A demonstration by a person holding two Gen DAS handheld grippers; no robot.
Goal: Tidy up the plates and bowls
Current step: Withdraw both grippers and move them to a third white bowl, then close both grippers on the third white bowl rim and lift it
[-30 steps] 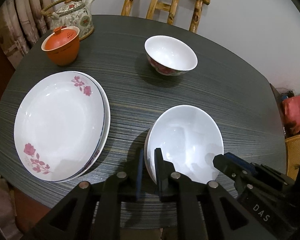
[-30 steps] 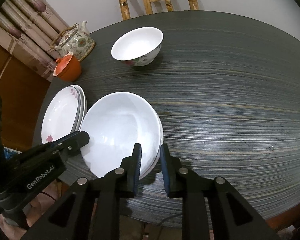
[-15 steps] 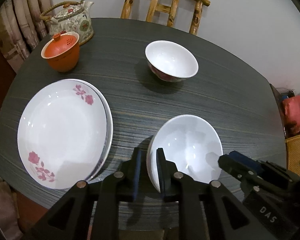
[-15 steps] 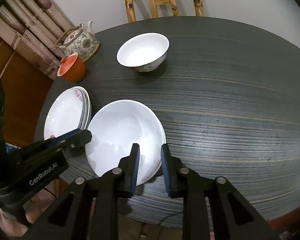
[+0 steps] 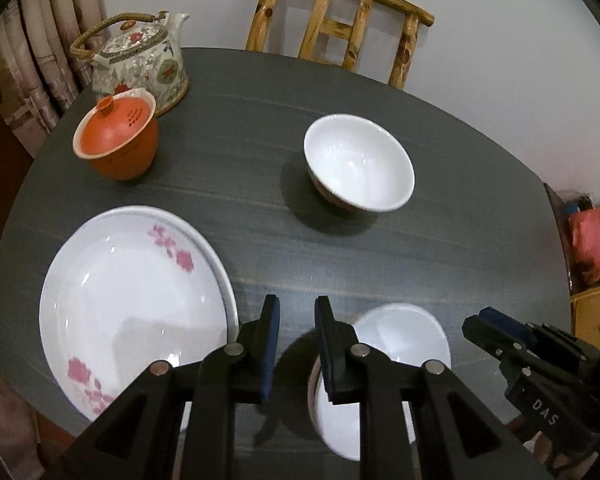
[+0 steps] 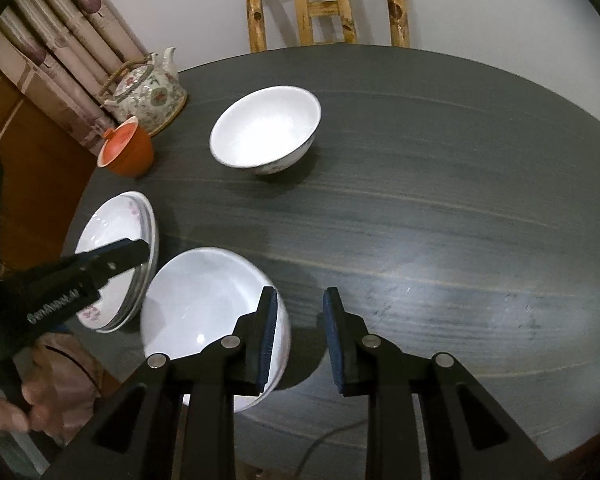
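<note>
Now glossy round bowl (image 6: 204, 312) free; matte black fingers (image 6: 269, 332) parted.

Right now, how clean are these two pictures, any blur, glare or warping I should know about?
Left wrist view: fisheye bends the table edge; the stacked plates and the near bowl look smeared, with small glints. Right wrist view: same warping and dark corners; the near bowl has a blurred rim and one bright glint; a pale sheen lies on the table.

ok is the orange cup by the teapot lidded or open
Lidded: the orange ceramic cup has a matching orange lid with a knob seated in its rim, beside the floral teapot.
</note>
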